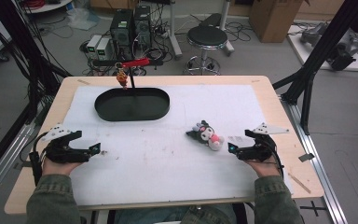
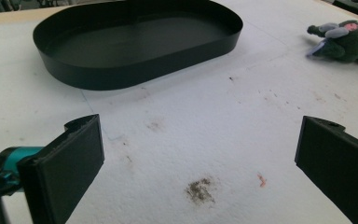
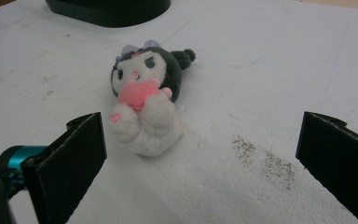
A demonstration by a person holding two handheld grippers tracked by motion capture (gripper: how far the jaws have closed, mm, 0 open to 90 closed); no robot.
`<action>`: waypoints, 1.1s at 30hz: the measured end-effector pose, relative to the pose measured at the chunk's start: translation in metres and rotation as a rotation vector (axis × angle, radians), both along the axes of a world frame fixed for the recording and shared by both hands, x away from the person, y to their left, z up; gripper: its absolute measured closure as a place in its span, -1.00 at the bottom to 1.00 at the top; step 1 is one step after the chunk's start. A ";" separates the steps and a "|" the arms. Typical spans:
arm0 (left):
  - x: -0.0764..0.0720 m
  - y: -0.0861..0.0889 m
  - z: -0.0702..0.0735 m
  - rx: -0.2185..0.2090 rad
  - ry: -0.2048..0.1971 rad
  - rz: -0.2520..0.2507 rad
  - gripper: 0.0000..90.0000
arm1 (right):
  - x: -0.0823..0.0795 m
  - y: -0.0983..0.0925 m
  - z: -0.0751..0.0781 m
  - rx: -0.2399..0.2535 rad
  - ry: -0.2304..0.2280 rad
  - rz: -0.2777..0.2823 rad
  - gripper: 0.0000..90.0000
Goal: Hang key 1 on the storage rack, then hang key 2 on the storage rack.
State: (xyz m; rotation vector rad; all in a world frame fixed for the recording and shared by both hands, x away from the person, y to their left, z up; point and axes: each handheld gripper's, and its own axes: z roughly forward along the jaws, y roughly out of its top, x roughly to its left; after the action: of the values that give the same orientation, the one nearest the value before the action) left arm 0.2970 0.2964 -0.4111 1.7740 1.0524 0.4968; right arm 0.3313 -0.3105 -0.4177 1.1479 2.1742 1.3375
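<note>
Just one plush toy lies on the white mat, near the right gripper, apart from one black tray. Both grippers, left included, gape empty.

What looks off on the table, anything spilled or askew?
Nothing spilled or broken. The plush toy lies on its back on the white mat, outside the black tray. The mat has dirty smudges near it.

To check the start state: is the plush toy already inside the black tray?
No, the plush toy lies on the white mat, apart from the black tray.
</note>
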 end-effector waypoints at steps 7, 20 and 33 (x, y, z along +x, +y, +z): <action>-0.007 0.000 -0.006 0.003 0.016 -0.023 -0.96 | 0.000 0.011 0.008 -0.029 0.008 0.030 -0.99; -0.010 -0.002 -0.010 0.021 0.043 -0.037 -0.96 | 0.010 0.034 0.015 -0.126 0.066 0.079 -0.99; -0.011 -0.002 -0.014 0.052 0.079 -0.057 -0.96 | 0.031 0.058 0.020 -0.221 0.166 0.144 -0.99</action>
State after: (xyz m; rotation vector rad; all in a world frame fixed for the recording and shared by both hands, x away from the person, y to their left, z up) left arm 0.2857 0.2947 -0.4253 1.8773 1.0478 0.4253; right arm 0.3620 -0.2529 -0.3977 1.0672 2.4933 1.0533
